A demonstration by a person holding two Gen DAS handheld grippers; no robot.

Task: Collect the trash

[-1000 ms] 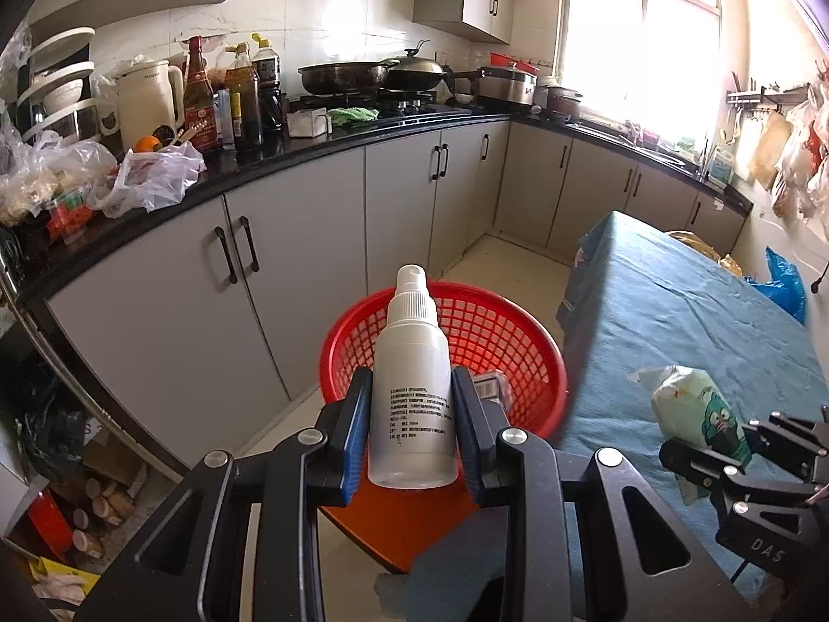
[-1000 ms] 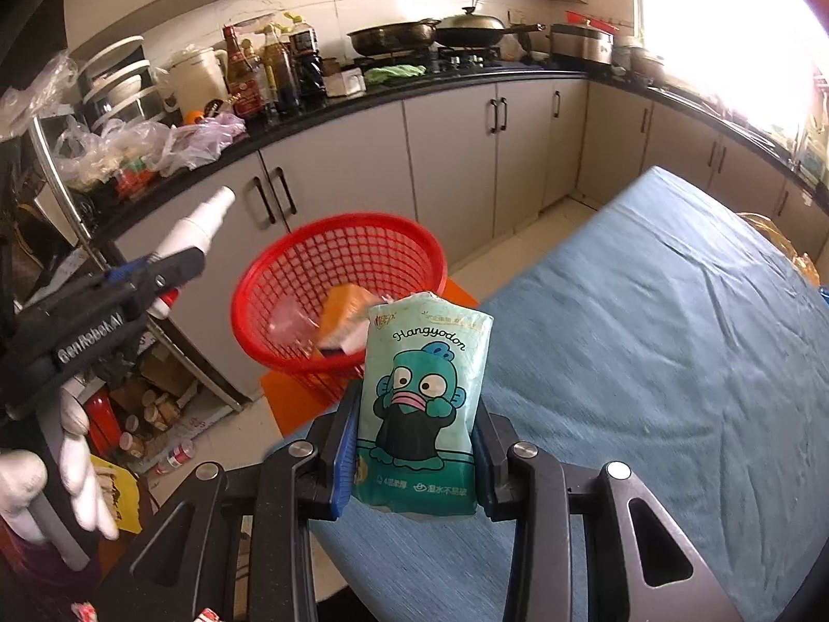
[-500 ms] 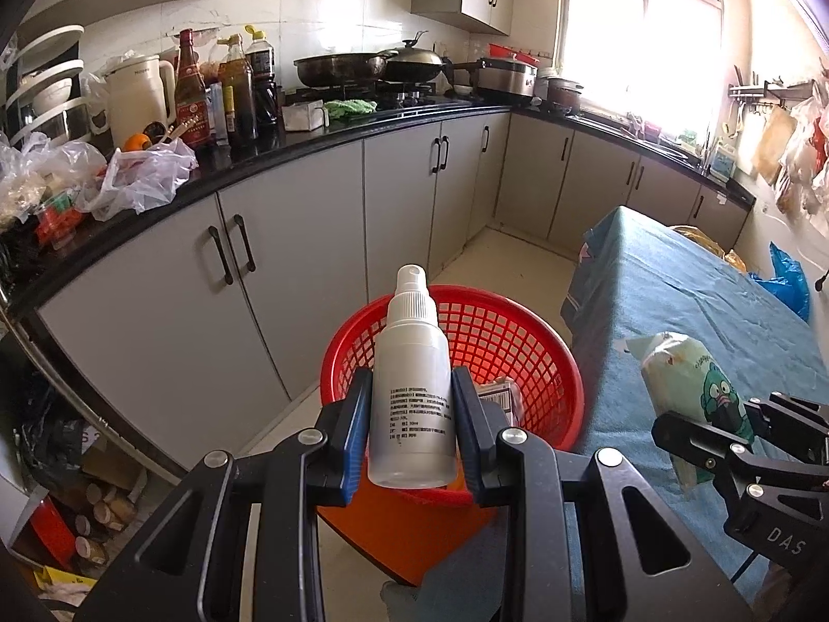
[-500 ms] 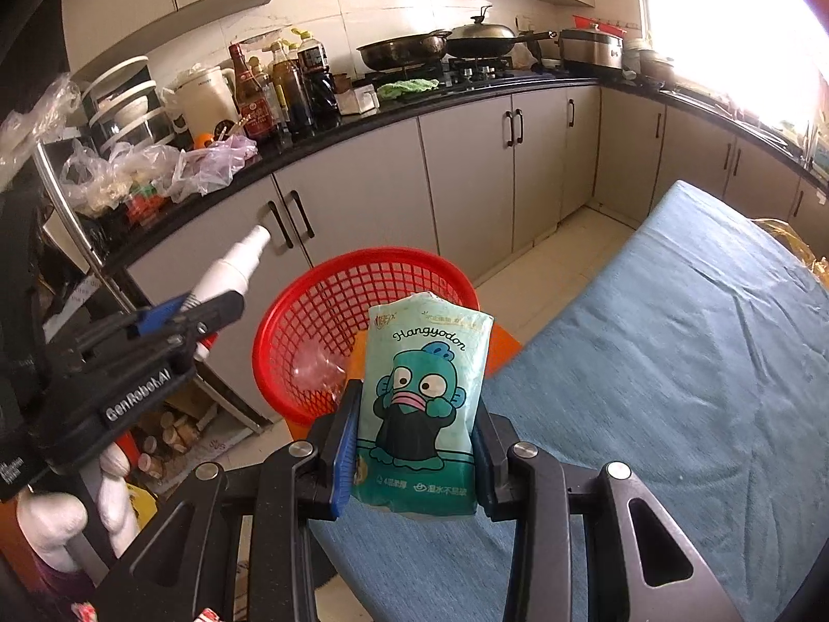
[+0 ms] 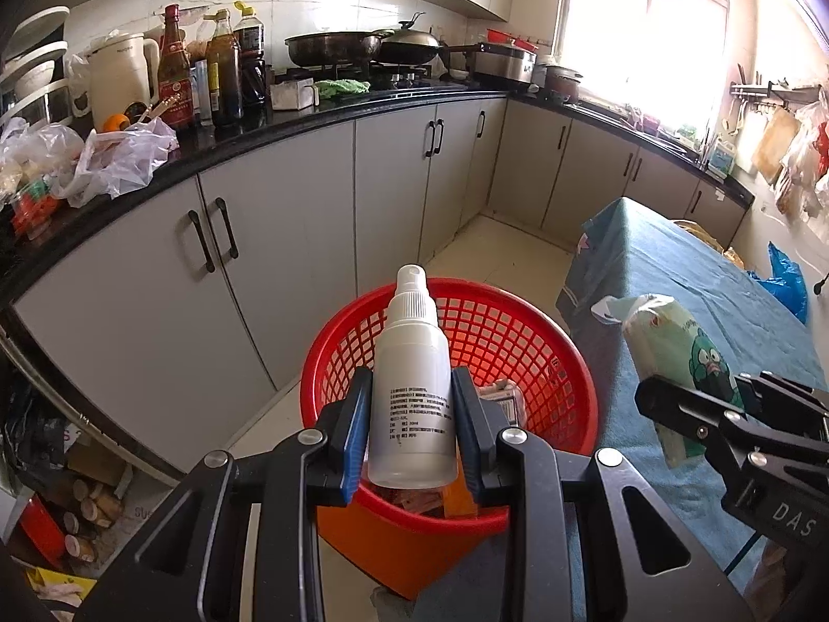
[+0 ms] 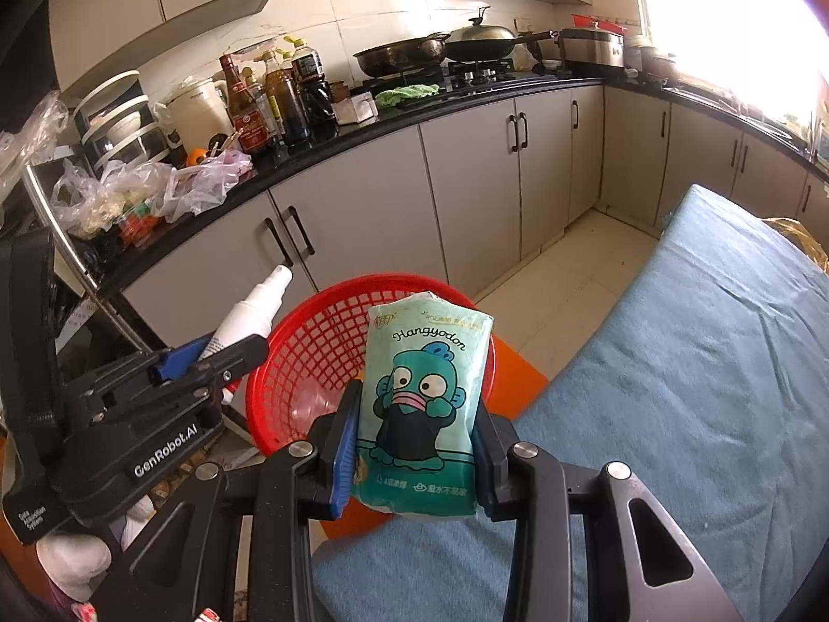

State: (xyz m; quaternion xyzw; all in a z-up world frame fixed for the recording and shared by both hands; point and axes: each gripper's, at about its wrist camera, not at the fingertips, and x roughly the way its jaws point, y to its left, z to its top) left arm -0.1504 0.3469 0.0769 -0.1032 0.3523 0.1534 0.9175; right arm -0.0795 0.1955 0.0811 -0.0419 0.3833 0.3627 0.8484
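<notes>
My left gripper (image 5: pixel 412 427) is shut on a white spray bottle (image 5: pixel 412 389), held upright just over the near rim of a red mesh basket (image 5: pixel 518 342). The basket holds some packets and wrappers (image 5: pixel 500 396). My right gripper (image 6: pixel 417 440) is shut on a green tissue pack (image 6: pixel 422 399) printed with a cartoon fish, held above the corner of the blue-covered table (image 6: pixel 699 389), with the red mesh basket (image 6: pixel 311 352) just beyond it. The left gripper (image 6: pixel 207 357) with the spray bottle (image 6: pixel 248 313) shows at the left of the right wrist view. The tissue pack (image 5: pixel 679 357) also appears at the right of the left wrist view.
Grey kitchen cabinets (image 5: pixel 290 238) under a black counter (image 5: pixel 321 114) run behind the basket, crowded with bottles, plastic bags, a kettle and pans. The basket stands on an orange stool (image 6: pixel 518 370) between the cabinets and the table. Cardboard and clutter (image 5: pixel 88 497) lie on the floor at left.
Both grippers have come closer to the red basket, which looks larger and nearer now. The bottle and the tissue pack stay gripped as before.
</notes>
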